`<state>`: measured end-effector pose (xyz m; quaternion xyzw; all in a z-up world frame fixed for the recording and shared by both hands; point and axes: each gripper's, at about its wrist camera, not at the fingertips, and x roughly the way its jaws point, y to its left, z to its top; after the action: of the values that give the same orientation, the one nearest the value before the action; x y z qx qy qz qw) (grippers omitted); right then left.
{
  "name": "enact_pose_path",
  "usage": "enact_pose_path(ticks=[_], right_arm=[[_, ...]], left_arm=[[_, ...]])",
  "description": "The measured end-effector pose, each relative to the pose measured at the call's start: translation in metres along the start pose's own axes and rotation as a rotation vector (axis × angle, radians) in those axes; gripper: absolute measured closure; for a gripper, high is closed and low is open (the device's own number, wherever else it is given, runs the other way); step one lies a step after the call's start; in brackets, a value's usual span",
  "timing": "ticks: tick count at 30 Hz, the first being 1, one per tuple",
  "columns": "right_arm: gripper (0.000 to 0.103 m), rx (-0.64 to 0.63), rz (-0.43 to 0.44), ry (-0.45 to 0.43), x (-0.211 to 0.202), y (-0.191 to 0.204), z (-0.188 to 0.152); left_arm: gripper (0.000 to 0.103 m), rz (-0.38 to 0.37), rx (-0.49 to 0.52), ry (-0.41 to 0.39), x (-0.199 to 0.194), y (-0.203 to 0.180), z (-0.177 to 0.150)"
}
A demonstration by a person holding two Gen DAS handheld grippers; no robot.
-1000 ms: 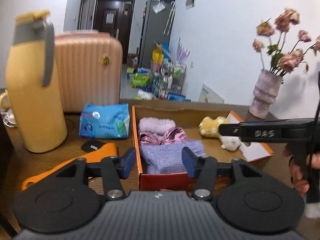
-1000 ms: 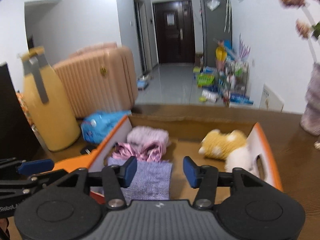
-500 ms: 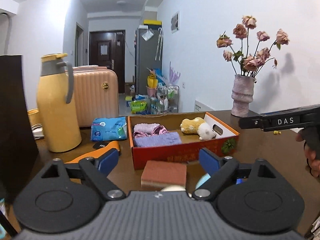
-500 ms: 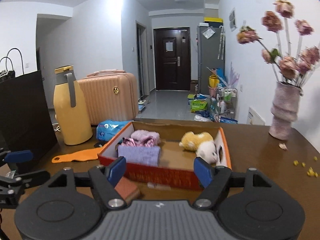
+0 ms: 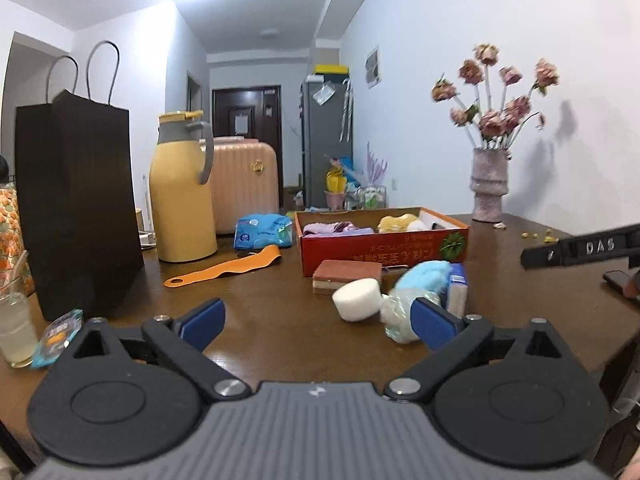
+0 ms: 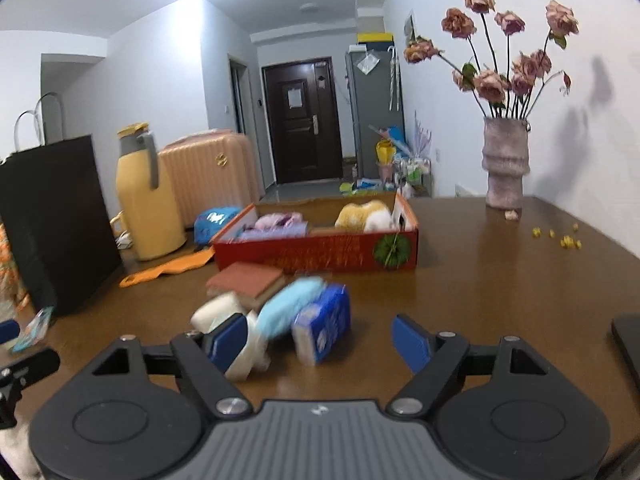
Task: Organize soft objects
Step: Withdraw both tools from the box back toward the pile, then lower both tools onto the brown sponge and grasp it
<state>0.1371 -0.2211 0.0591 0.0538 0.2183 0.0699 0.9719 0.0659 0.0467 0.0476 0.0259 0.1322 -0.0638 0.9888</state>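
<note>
Grippers, left (image 5: 318, 322) and right (image 6: 320, 340), just opened, empty; next: grab sponge (image 6: 250, 282) (near red box (image 6: 320, 256)).

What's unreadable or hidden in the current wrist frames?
- Left wrist view: the red box near wall hides most of the folded cloths and plush toy.
- Left wrist view: the right claw is cut off by the right edge; its jaws are not shown.
- Right wrist view: motion blur smears the blue pack print.
- Right wrist view: a dark flat object is cut by the right edge.
</note>
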Motion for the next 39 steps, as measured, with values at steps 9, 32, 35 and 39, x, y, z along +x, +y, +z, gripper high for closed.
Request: enact_pose_path(ticks=[9, 32, 35, 39], right_arm=[[0.018, -0.017, 0.029, 0.033, -0.037, 0.011, -0.035], [0.034, 0.045, 0.06, 0.049, 0.09, -0.022, -0.008], [0.035, 0.045, 0.073, 0.037, 0.101, -0.025, 0.005], [0.037, 0.047, 0.14, 0.023, 0.123, -0.022, 0.031]], left_arm=[[0.0, -0.057, -0.058, 0.027, -0.007, 0.01, -0.007], [0.003, -0.15, -0.165, 0.239, 0.158, -0.017, 0.022], [0.003, -0.135, -0.139, 0.205, 0.173, -0.016, 0.035], [0.006, -0.13, -0.128, 0.189, 0.216, 0.004, 0.056]])
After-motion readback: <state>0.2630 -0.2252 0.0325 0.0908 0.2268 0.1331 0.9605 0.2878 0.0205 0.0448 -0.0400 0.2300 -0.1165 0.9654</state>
